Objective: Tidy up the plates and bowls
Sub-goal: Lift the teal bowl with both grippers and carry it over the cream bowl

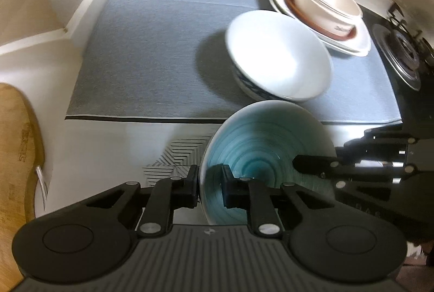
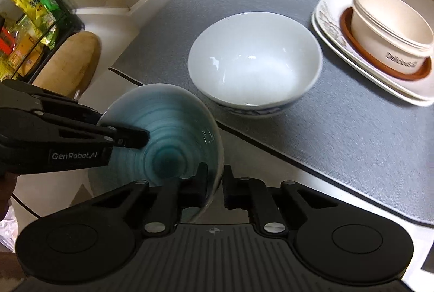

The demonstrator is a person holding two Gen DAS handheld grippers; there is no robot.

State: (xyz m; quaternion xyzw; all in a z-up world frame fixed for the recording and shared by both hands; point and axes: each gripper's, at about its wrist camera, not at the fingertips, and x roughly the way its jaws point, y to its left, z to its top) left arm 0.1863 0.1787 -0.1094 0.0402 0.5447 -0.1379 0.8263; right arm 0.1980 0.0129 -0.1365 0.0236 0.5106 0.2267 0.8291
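I hold a teal spiral-glazed ceramic bowl (image 1: 267,153) with both tools: my left gripper (image 1: 210,185) and my right gripper (image 2: 214,183) each pinch its rim. It sits tilted at the grey mat's (image 2: 352,129) near edge. The white porcelain bowl (image 2: 255,61) stands at twelve o'clock, the stacked cream plates (image 2: 328,21) at two.

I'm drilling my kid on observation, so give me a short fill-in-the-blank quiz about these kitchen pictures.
1. Both grippers clamp the rim of the ___ bowl.
2. The white bowl stands on the ___ mat.
3. The cream tub sits on a ___ saucer, atop the white plates.

Missing: teal; grey; brown
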